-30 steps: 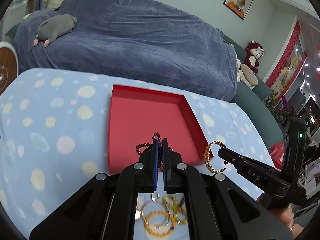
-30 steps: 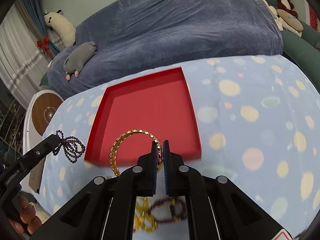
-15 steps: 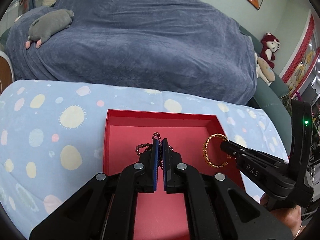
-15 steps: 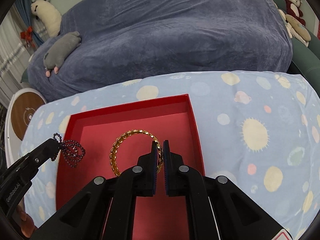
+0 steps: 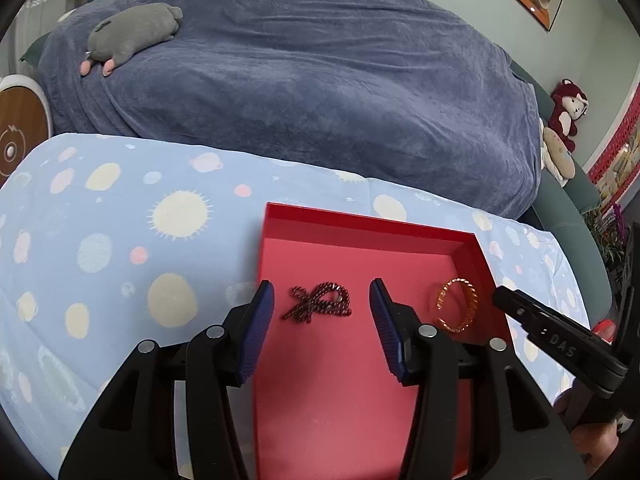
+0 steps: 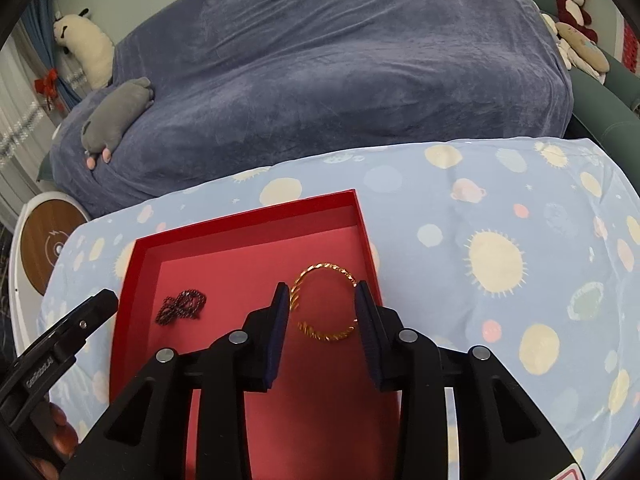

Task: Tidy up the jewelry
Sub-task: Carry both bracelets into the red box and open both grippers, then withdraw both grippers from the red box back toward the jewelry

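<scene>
A shallow red tray [image 5: 360, 224] [image 6: 240, 220] lies on a pale blue spotted cloth. On its floor rests a dark red bead string [image 5: 320, 304] [image 6: 182, 306], bunched up. My left gripper [image 5: 322, 300] hangs over it with its jaws opening, and the beads lie loose between the blue pads, touching neither. A gold twisted bangle [image 6: 324, 304] [image 5: 456, 306] lies flat near the tray's right wall. My right gripper [image 6: 322, 300] is above it, jaws opening, and the pads stand either side of the bangle without pressing it.
The spotted cloth [image 5: 120, 240] covers the table around the tray. Behind it a sofa under a blue-grey blanket [image 5: 320, 80] carries a grey plush toy [image 5: 132, 36]. A round white and wood device [image 6: 44, 248] stands at the left. A hand [image 6: 56, 432] grips the left tool.
Both grippers carried their pieces forward over the tray, sank a little and let go. The bead string and the bangle now lie on the tray floor, and both pairs of jaws have parted.
</scene>
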The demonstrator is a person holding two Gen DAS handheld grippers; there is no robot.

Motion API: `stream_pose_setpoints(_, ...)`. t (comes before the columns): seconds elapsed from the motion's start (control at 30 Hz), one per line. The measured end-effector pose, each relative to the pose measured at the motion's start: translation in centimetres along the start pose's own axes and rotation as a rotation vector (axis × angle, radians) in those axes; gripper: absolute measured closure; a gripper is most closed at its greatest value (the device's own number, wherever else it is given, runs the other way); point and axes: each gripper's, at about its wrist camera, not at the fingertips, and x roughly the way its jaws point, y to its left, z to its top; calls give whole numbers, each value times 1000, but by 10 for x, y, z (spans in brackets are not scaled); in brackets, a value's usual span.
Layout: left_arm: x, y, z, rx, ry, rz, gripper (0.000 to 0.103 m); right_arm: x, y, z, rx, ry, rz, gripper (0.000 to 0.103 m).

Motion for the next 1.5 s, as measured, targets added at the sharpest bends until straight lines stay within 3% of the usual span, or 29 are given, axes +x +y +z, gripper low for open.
stream_pose_setpoints(0.4, -80, 6, -64, 14, -16, 4, 48, -83, -16, -74, -15, -21, 3, 68)
stream_pose_setpoints(0.97, -120, 11, -196, 2, 115, 33, 48, -124, -31, -218, -3, 101, -13, 68)
stream_pose_setpoints(1.17, -123, 17, -219, -2, 128, 52, 48, -122, -18, -239, -29, 119, 4, 68)
stream_pose_setpoints(1.5, -128, 29, -231, -17, 126, 61, 48, -99, 18, -233, -98, 127, 15, 68)
